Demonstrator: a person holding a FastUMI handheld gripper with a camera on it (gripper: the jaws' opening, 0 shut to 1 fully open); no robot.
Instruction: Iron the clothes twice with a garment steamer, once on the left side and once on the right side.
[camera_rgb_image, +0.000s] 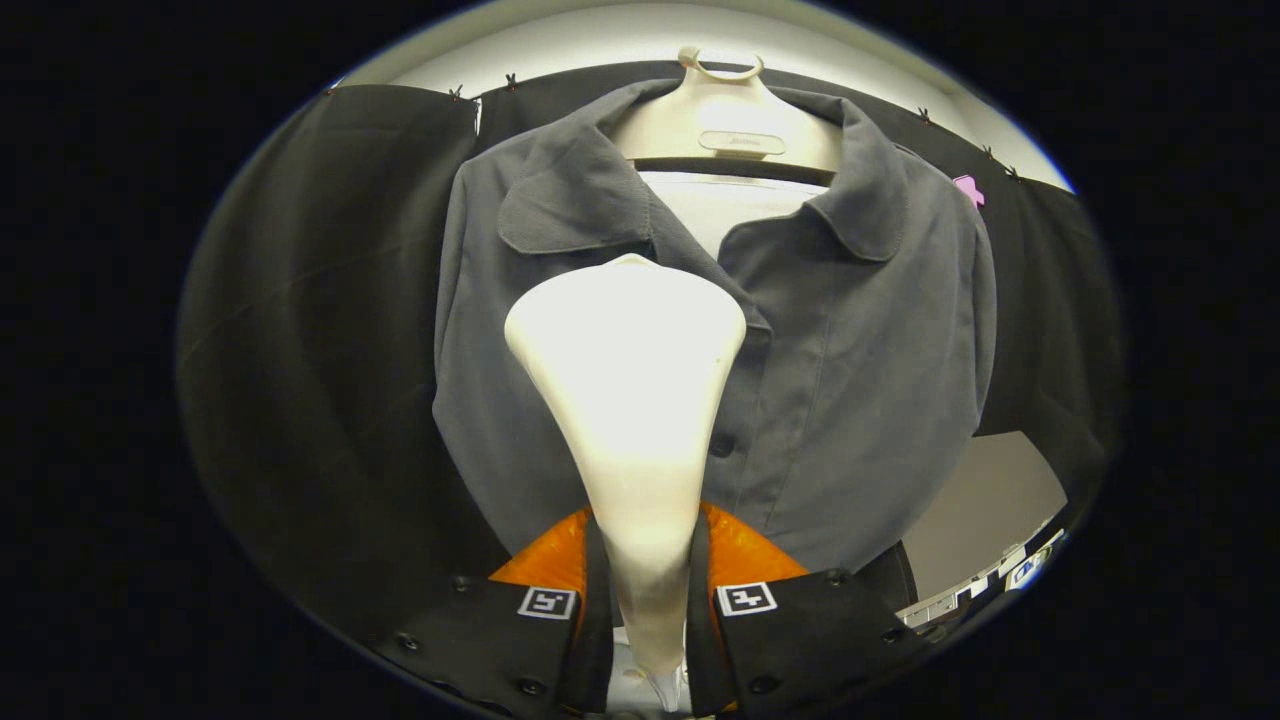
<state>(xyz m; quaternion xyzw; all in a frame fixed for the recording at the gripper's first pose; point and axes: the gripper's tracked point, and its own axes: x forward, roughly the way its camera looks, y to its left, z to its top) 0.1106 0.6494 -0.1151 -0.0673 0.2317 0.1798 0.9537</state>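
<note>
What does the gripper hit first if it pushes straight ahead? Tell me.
The gripper is shut on the steamer, whose wide head leads. Straight on, that head would most likely meet the grey shirt on its hanger, near the buttoned front. Depth is unclear; it may already be touching.

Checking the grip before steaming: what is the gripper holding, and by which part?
The garment steamer, clamped by both fingers around its narrow handle, head toward the shirt.

Black cloth wall (320, 330) hangs as backdrop, slightly creased, pinned along its top edge by small clips (511, 81). Above the cloth, a pale wall or ceiling strip (560, 40), brightly lit. Lower right, beyond the cloth's edge, a light grey panel (985, 500); blurred pale items (985, 590) lie below it, unidentifiable.
</note>
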